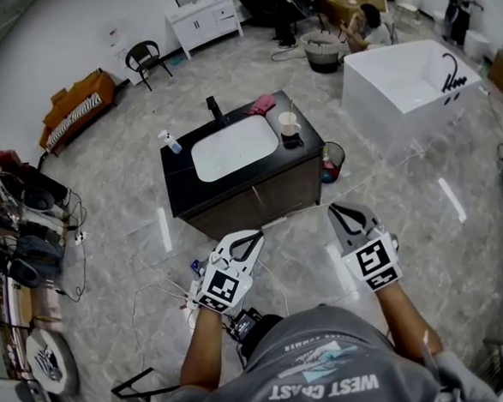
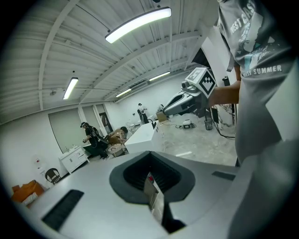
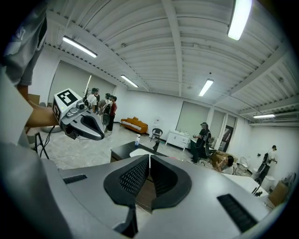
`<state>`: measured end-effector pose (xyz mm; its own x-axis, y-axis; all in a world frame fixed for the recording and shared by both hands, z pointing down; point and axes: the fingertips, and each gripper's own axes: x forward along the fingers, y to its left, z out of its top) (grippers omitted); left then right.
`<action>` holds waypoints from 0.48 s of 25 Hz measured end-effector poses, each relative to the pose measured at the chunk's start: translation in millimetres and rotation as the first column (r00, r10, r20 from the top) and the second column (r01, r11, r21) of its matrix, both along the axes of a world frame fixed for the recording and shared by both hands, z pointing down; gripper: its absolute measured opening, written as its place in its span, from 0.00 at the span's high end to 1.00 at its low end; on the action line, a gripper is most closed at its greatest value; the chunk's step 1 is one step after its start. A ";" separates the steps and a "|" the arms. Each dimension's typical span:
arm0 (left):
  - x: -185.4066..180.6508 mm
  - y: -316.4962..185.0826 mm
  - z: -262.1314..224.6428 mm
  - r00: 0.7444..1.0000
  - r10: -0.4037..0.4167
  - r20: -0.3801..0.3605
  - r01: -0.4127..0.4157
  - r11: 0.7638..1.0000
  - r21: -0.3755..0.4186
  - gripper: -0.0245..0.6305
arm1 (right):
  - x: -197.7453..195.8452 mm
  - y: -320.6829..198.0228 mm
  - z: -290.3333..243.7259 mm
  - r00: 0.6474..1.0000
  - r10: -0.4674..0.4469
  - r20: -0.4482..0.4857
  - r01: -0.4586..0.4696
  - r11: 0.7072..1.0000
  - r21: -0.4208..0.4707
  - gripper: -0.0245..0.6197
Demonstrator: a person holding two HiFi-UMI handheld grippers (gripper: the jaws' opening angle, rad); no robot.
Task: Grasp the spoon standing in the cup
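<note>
Hand-held grippers both closed: left hand-held gripper (image 1: pixel 250 239) shut tip to tip with nothing between the jaws, low in the head view just left of centre; right hand-held gripper (image 1: pixel 347 213) likewise pressed together and empty, lower right of centre, a little higher in the frame than the left. Both aimed toward the dark counter (image 1: pixel 184 176) in the middle of the head view, short of its near edge and touching nothing. White cup (image 1: pixel 288 121) upright on the counter's upper-right corner, just right of the white sink (image 1: pixel 234 147), with the spoon (image 1: pixel 291 107) standing in it as a thin pale stick, too small for more detail. Well apart from both grippers. Black faucet (image 1: pixel 213 107) at the sink's upper-left rim, pink cloth (image 1: pixel 262 104) beside it toward the cup, spray bottle (image 1: pixel 170 141) at the counter's left corner. Round bin (image 1: pixel 332 161) on the floor against the counter's right side. White bathtub (image 1: pixel 410 82) at upper right. Counter in the right gripper view just beyond the closed tips.
</note>
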<state>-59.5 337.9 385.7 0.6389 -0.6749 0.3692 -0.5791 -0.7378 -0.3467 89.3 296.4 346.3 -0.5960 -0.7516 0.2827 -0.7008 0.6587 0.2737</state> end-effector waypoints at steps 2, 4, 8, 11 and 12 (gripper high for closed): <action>4.3 -8.1 -0.2 1.000 0.001 -0.007 -0.001 1.000 0.001 0.96 | 8.1 -7.2 4.5 1.000 0.012 -0.003 -0.012 1.000 -0.007 0.91; 6.6 -15.6 3.4 1.000 0.011 -0.011 -0.012 1.000 -0.006 0.96 | 11.9 -13.9 12.9 1.000 0.029 0.000 -0.029 0.999 -0.027 0.91; 2.1 -36.0 15.8 0.998 0.055 -0.002 -0.055 0.998 -0.020 0.96 | 5.9 -24.1 26.8 0.998 0.055 -0.008 -0.056 0.997 -0.052 0.91; -1.8 -60.8 22.9 0.996 0.093 -0.017 -0.093 0.995 -0.027 0.96 | 1.9 -40.5 29.6 0.995 0.092 -0.027 -0.093 0.994 -0.051 0.91; -3.5 -65.3 24.1 0.994 0.111 -0.018 -0.111 0.993 -0.028 0.96 | -0.5 -42.6 28.8 0.994 0.108 -0.024 -0.109 0.993 -0.053 0.91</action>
